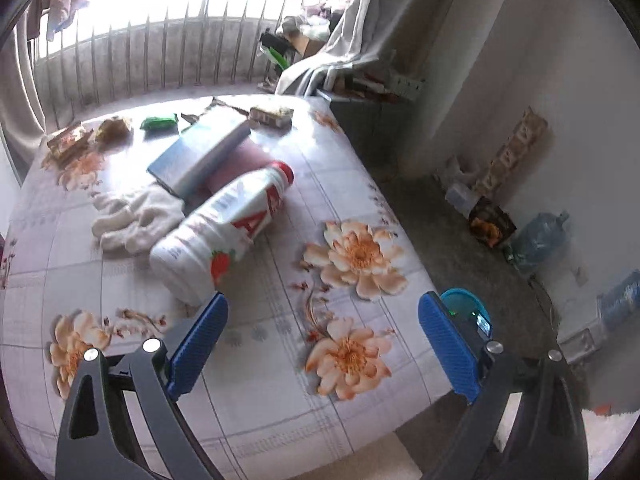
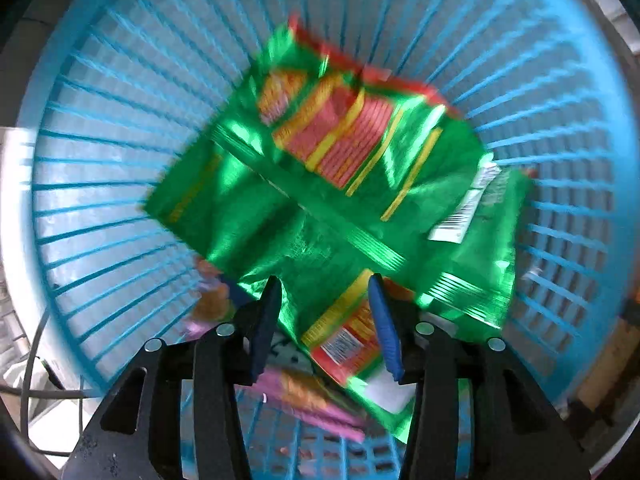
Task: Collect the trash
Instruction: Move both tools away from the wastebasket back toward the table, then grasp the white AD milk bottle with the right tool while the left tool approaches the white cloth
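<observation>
With the green wrapper (image 2: 336, 184) hanging inside the blue basket (image 2: 72, 128) at frame center and the right claw (image 2: 326, 320) parted narrowly around its lower edge, open wider to drop it cleanly, while the left claw (image 1: 324, 344), spread wide and empty, lines up on the white bottle (image 1: 224, 228) on the table (image 1: 280, 380).

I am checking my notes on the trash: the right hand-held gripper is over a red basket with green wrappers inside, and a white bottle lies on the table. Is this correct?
Only the colour is wrong. The right wrist view shows the right hand-held gripper over a blue basket, not red. Green wrappers are inside, and the white bottle lies on the table.
</observation>
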Tool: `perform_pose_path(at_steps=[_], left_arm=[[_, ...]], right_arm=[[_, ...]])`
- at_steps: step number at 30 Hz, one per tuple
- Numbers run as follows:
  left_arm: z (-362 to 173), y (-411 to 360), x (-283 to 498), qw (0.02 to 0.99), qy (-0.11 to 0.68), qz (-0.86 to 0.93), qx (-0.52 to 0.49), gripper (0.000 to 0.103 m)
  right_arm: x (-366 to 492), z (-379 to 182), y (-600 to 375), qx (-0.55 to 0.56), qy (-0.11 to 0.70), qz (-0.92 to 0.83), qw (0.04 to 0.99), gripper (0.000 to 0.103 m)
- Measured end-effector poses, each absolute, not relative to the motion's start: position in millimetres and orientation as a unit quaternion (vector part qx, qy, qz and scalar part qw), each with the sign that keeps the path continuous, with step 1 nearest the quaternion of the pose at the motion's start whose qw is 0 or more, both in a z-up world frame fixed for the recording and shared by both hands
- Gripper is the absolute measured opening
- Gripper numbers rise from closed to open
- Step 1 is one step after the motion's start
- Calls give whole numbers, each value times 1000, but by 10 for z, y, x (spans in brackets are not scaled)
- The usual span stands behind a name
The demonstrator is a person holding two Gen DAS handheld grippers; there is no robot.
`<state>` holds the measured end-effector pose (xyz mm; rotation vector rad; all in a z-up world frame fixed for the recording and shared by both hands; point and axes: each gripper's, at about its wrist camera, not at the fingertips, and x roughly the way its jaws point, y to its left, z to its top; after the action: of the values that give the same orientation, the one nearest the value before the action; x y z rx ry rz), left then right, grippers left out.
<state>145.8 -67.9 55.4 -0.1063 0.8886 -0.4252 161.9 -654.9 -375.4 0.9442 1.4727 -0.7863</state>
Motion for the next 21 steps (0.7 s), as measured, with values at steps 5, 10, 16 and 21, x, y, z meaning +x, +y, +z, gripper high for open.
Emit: perform_pose_path(at_steps=[5, 10, 16, 21], left_arm=[[586, -720, 1445, 884, 400, -235, -53, 95], [616, -746, 1392, 885, 373, -276, -47, 95], [652, -636, 1225, 883, 357, -299, -59, 97], [640, -384, 1048, 890, 357, -275, -75, 97]], right_arm=[[1370, -2977, -6374, 361, 573, -337, 654, 57], [1008, -1793, -5879, 348, 475, -334, 736, 69], [877, -481, -4880, 256, 371, -311, 837, 94], [1168, 128, -4197, 172, 334, -271, 886, 95]])
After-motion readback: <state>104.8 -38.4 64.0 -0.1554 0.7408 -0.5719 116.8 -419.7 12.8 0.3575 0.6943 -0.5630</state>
